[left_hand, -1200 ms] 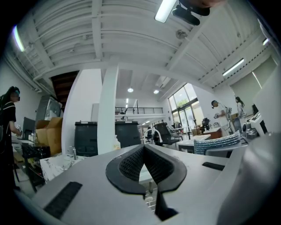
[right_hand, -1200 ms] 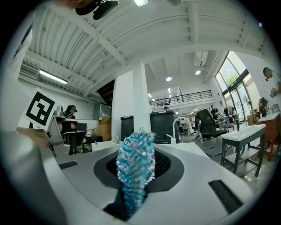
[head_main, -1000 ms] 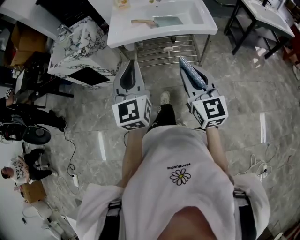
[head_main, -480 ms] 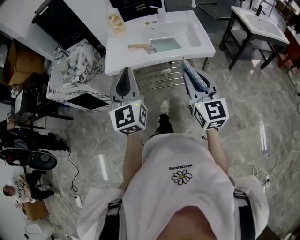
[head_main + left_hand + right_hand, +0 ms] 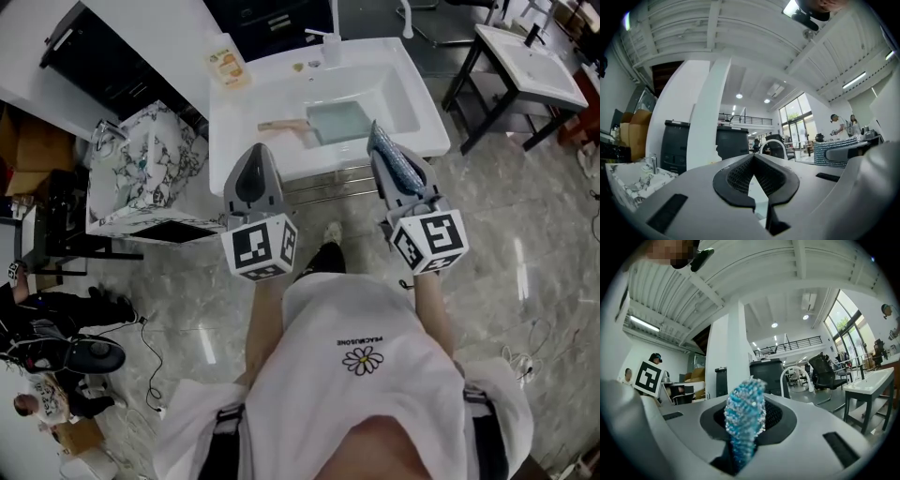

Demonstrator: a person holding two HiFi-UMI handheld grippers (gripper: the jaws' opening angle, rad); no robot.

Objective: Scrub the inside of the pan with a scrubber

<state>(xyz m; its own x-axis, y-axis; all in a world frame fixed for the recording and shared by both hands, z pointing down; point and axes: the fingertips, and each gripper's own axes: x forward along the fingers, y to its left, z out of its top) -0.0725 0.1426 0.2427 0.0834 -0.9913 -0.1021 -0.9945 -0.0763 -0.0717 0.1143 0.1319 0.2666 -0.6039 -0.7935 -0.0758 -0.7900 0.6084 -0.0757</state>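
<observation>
Right gripper (image 5: 378,136): jaws clenched on blue scrubber (image 5: 745,416), carried level, likely ready for the pan.
Left gripper (image 5: 255,150): jaws pressed together, empty.
Pan (image 5: 339,122): top centre, inside white sink (image 5: 262,94), handle leftward, interior exposed.
Sink rim just beyond both grippers; open room over basin.

A grey marbled floor (image 5: 534,272) lies under a white worktop (image 5: 239,112) and a second white table (image 5: 530,66). Beyond stand a white pillar (image 5: 710,122) and tall windows (image 5: 843,326), under round ceiling lights (image 5: 774,325).
</observation>
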